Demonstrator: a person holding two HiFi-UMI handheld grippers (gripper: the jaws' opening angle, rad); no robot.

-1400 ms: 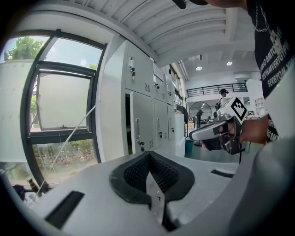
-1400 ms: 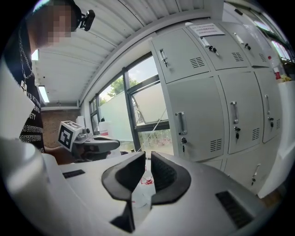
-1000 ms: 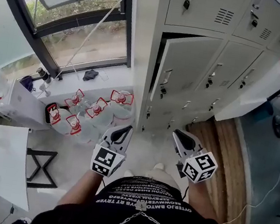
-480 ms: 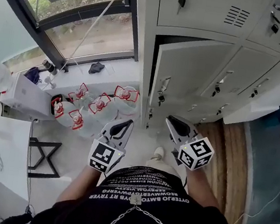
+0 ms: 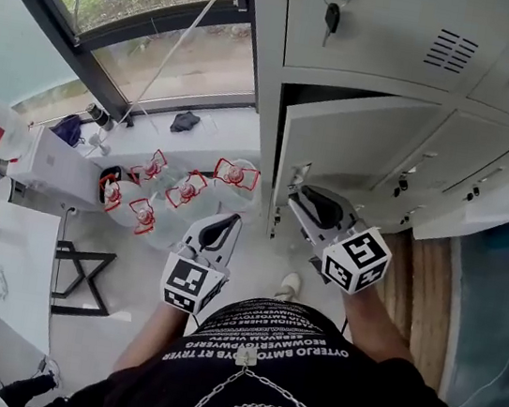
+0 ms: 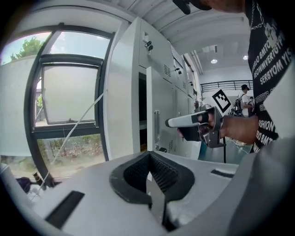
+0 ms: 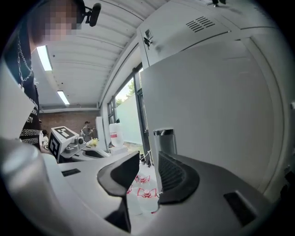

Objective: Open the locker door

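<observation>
The grey locker door (image 5: pixel 368 139) stands ajar, its left edge swung out from a dark compartment. A chrome handle (image 5: pixel 299 173) sits on that edge. My right gripper (image 5: pixel 296 193) reaches up to the handle, and its jaws are opening. In the right gripper view the handle (image 7: pixel 164 140) and door edge (image 7: pixel 212 106) stand just past my right gripper (image 7: pixel 147 161), in line with the gap, and the pads do not press on them. My left gripper (image 5: pixel 228 225) hangs low to the left, away from the lockers. In its own view my left gripper (image 6: pixel 148 154) is shut and empty, and the door (image 6: pixel 162 115) shows ahead.
Several water bottles with red handles (image 5: pixel 185 192) crowd the floor left of the lockers, below a window (image 5: pixel 163 51). A white box (image 5: pixel 46 171), a white table (image 5: pixel 22 267) and a black stool (image 5: pixel 82 281) stand at the left. A key (image 5: pixel 332 15) hangs in the upper locker.
My right gripper has moved forward and up from in front of the body to the door's handle, and its jaws have spread. The lockers have come closer. The left gripper has hardly moved.
</observation>
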